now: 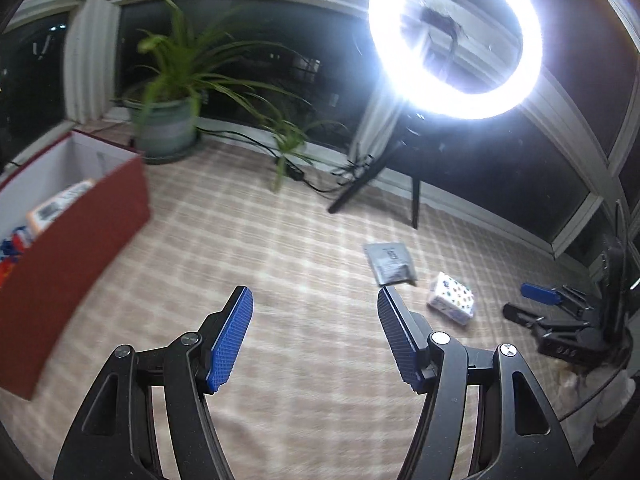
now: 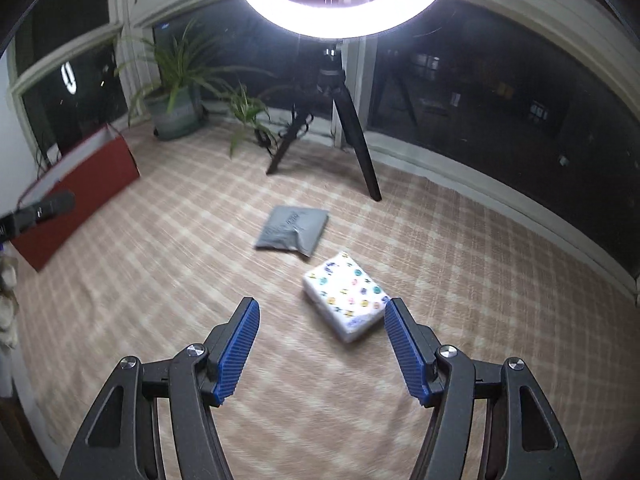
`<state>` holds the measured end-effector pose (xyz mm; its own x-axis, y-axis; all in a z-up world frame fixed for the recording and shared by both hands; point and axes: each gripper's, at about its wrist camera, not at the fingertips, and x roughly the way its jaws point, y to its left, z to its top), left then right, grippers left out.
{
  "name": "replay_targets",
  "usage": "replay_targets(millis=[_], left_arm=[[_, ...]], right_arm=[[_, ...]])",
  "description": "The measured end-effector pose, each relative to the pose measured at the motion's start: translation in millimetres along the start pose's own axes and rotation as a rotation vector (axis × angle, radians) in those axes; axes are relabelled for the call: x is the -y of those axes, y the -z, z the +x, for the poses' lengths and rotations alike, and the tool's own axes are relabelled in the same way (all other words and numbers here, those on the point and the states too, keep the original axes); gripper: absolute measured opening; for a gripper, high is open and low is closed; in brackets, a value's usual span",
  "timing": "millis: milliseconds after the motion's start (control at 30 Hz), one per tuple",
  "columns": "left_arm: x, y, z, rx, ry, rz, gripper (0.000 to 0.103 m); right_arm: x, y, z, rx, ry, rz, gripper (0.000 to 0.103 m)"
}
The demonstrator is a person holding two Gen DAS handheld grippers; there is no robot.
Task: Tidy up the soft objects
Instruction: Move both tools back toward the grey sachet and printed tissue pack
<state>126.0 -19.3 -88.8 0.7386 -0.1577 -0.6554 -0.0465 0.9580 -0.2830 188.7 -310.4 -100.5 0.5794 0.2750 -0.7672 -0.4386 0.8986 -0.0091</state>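
Observation:
A white soft pack with coloured dots [image 2: 347, 295] lies on the checked cloth just ahead of my right gripper [image 2: 320, 314], which is open and empty. A grey soft pouch [image 2: 293, 227] lies just beyond it. In the left wrist view the pack [image 1: 451, 298] and the pouch [image 1: 390, 264] lie ahead to the right of my left gripper [image 1: 316, 304], which is open and empty above bare cloth. A red box [image 1: 76, 236] with a white inside stands at the left and holds several items [image 1: 52, 208]. The right gripper [image 1: 560, 312] shows at the far right.
A ring light on a black tripod [image 2: 332, 80] stands at the back by the dark windows. A potted plant [image 1: 168, 116] and a smaller plant [image 2: 244, 114] stand at the back left, with cables near them. The red box [image 2: 80, 188] also shows in the right wrist view.

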Motion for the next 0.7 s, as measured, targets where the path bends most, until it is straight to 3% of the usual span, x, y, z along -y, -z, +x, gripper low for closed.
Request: replay_targets(millis=[333, 400, 700], left_arm=[[47.4, -8.9, 71.4, -0.086, 0.031, 0.063, 0.065], [54.1, -10.6, 85.9, -0.101, 0.038, 0.069, 0.070], [81.4, -15.2, 151.1, -0.172, 0.055, 0.125, 0.071]], right_arm=[[19.3, 4.4, 65.5, -0.083, -0.023, -0.146, 0.069], [19.6, 4.5, 78.7, -0.092, -0.020, -0.175, 0.071], [28.2, 1.6, 116.4, -0.103, -0.018, -0.201, 0.071]])
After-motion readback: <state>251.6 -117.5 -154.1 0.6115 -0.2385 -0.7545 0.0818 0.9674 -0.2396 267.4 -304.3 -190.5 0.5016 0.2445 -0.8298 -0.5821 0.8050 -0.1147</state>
